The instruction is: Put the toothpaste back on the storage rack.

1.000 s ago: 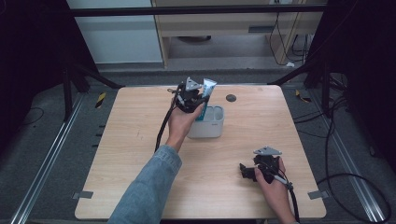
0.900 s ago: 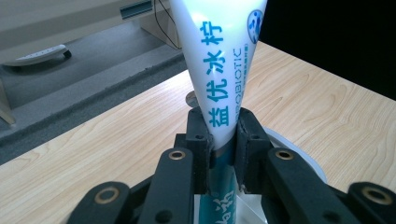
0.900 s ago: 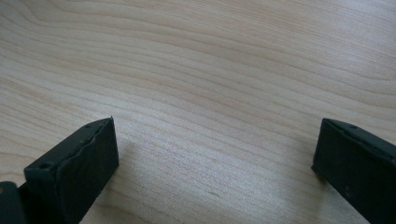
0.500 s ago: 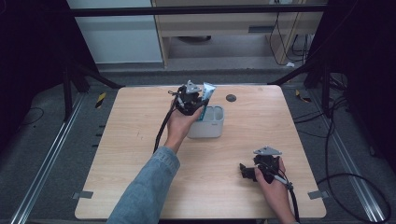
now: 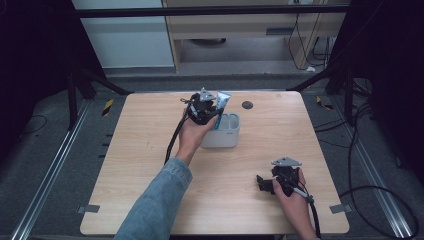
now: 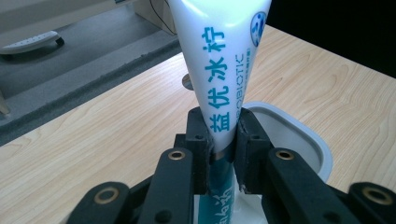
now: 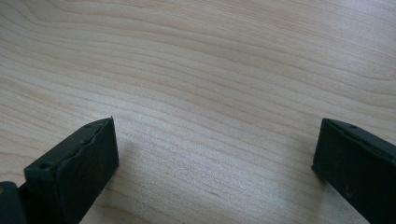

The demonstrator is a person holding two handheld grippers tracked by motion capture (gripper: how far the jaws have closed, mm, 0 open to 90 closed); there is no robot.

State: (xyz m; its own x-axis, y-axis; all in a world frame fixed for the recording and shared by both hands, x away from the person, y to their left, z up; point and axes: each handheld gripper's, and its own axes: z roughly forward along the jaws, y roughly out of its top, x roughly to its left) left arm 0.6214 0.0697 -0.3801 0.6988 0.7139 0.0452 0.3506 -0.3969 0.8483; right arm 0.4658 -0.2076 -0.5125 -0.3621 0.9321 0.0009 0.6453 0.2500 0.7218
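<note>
Our left arm, denim sleeve on, reaches far out across the middle, and our left gripper (image 5: 202, 107) has its jaws clamped tight, pads pinching hard. Our right gripper (image 5: 267, 184) lies low near our body, hand curled round it, its jaws spread wide apart.

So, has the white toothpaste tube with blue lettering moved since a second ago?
No. The left gripper holds the white toothpaste tube with blue lettering in the same spot above the white plastic holder, judged against the dark round hole in the tabletop.
</note>
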